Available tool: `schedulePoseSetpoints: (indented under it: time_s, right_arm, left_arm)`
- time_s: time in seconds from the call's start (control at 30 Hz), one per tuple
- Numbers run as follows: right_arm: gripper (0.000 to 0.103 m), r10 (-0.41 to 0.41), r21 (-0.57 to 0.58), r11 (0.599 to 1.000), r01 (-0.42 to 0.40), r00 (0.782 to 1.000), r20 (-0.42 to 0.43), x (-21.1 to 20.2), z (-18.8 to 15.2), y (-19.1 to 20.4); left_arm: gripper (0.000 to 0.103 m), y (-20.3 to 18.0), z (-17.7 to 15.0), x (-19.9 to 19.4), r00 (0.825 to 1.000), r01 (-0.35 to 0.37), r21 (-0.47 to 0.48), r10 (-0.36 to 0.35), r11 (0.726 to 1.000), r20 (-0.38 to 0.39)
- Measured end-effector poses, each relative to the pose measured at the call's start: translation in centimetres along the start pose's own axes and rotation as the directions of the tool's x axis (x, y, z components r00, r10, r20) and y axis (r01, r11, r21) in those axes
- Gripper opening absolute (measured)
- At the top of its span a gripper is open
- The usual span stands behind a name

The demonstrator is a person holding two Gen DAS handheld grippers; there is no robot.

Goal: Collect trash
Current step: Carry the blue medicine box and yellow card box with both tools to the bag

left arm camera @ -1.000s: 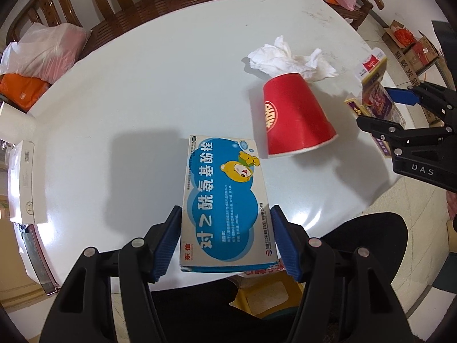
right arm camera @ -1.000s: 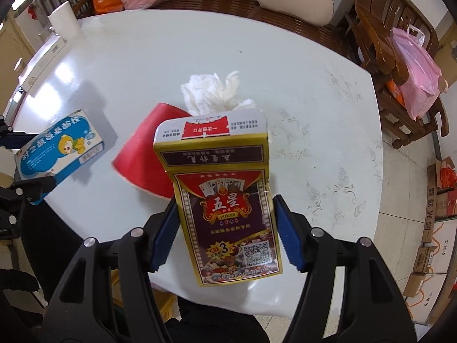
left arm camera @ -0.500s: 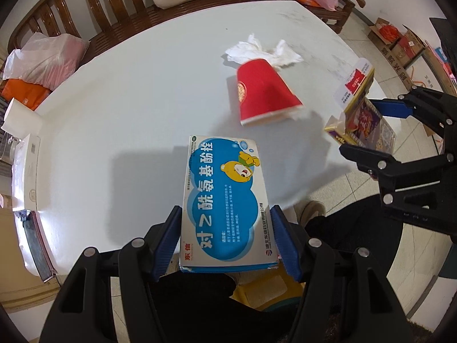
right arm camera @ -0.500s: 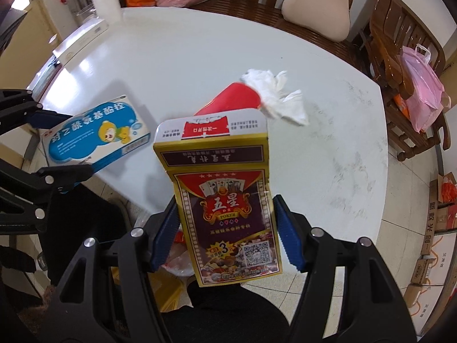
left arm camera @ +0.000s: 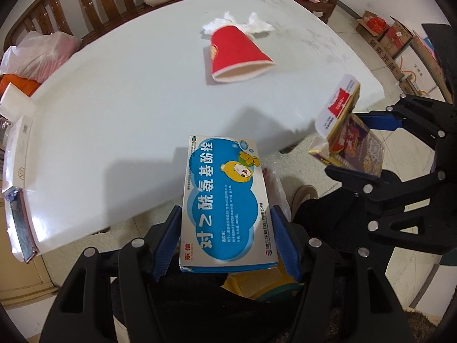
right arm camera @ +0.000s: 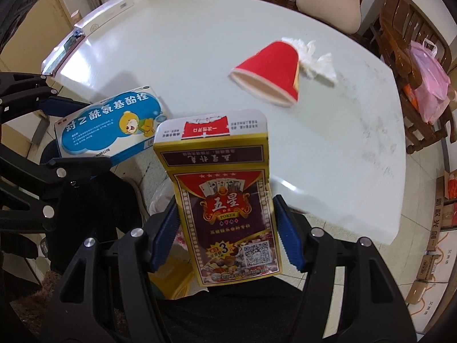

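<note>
As both boxes pull back off the white table (left arm camera: pixel 120 108) compared with a second ago, the carry toward a bin looks underway. Left wrist view: the left gripper (left arm camera: pixel 227 240) is clamped on the blue medicine box (left arm camera: pixel 225 203), now past the table's near edge. Right wrist view: the right gripper (right arm camera: pixel 225 235) grips the poker card box (right arm camera: pixel 228 205), also off the table, while the red cup (right arm camera: pixel 271 74) and crumpled tissue (right arm camera: pixel 317 63) lie on it.
</note>
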State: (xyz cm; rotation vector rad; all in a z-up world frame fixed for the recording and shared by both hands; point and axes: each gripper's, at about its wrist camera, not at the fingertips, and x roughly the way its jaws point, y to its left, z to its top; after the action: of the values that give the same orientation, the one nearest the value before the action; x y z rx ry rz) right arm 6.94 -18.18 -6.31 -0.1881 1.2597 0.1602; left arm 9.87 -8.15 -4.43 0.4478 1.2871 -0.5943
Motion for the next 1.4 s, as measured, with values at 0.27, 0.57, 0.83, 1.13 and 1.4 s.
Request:
schedulePoseSetpoints:
  time_s: [0.27, 0.57, 0.83, 1.13, 1.4]
  right_arm:
    - [0.063, 0.011, 0.003, 1.000, -0.010, 1.000, -0.027, 1.9, -3.1, 1.5]
    - [0.063, -0.010, -0.024, 1.000, 0.009, 0.999, -0.037, 4.3, -5.7, 3.3]
    - [0.063, 0.003, -0.027, 1.000, -0.004, 0.998, -0.063, 7.8, -6.8, 4.3]
    - [0.063, 0.023, 0.015, 1.000, -0.022, 0.994, -0.109, 13.3, -7.5, 4.0]
    - [0.063, 0.035, 0.033, 0.999, -0.031, 0.990, -0.133, 18.1, -7.8, 3.7]
  left_arm:
    - [0.061, -1.1, -2.8, 1.9, 1.000, 0.031, 0.013, -0.031, 0.999, 0.000]
    - [0.061, -1.7, -4.9, 4.6, 0.997, 0.071, 0.025, -0.071, 0.997, -0.003]
    - [0.061, -1.8, -6.2, 8.2, 0.995, 0.096, 0.022, -0.096, 0.995, -0.019]
    - [0.061, -1.3, -7.0, 13.5, 0.992, 0.114, -0.002, -0.114, 0.994, -0.063]
    - [0.061, -0.6, -6.7, 18.4, 0.980, 0.160, -0.033, -0.163, 0.987, -0.118]
